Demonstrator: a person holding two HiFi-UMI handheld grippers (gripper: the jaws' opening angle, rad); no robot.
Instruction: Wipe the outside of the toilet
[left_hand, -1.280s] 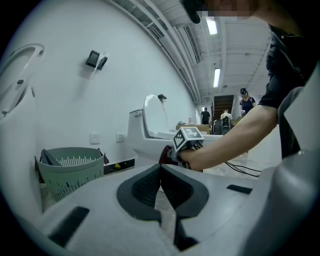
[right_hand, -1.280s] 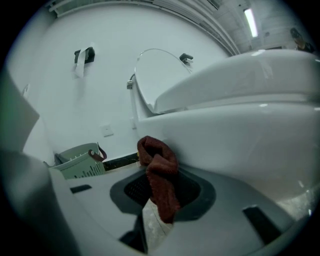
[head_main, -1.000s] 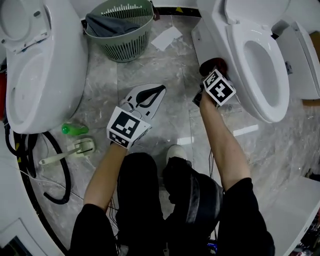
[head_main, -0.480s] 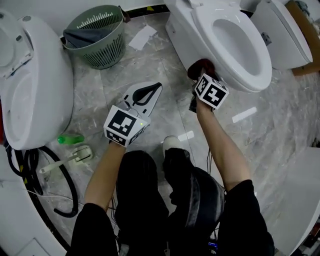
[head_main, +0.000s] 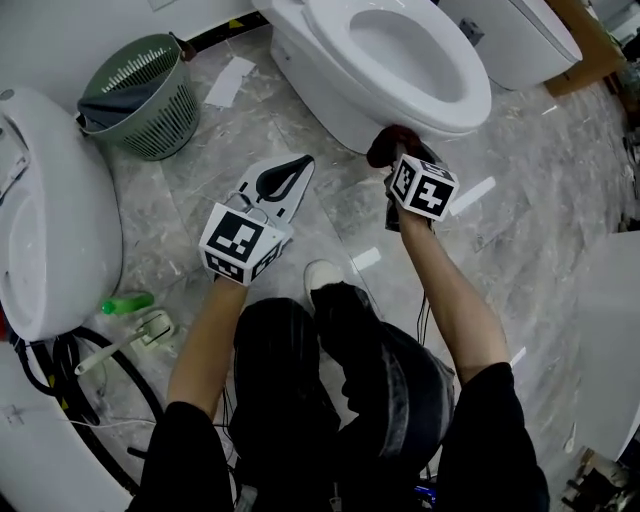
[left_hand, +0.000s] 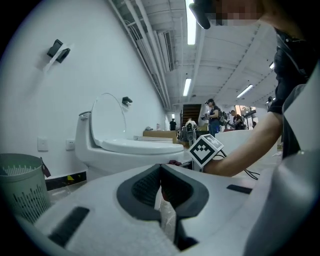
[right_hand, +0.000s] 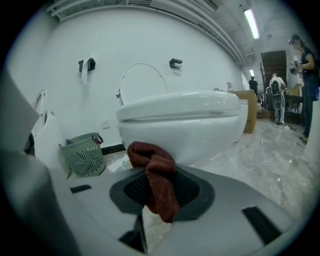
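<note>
Clamping the cloth (right_hand: 150, 152), right gripper (right_hand: 161, 174) seemingly touches toilet (right_hand: 192, 131); left gripper (left_hand: 160, 168) sits closed.

Glossy white ceramic toilet (head_main: 322, 82), nubby dark-red cloth (right_hand: 158, 184), polished veined marble floor (head_main: 560, 205), matt green plastic basket (head_main: 150, 132)

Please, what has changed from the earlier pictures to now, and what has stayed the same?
The right gripper, jaws still shut on the dark red cloth, has slid along the outside of the toilet bowl from its side toward its front. Nothing was let go. The left gripper stays shut and empty above the floor.
</note>
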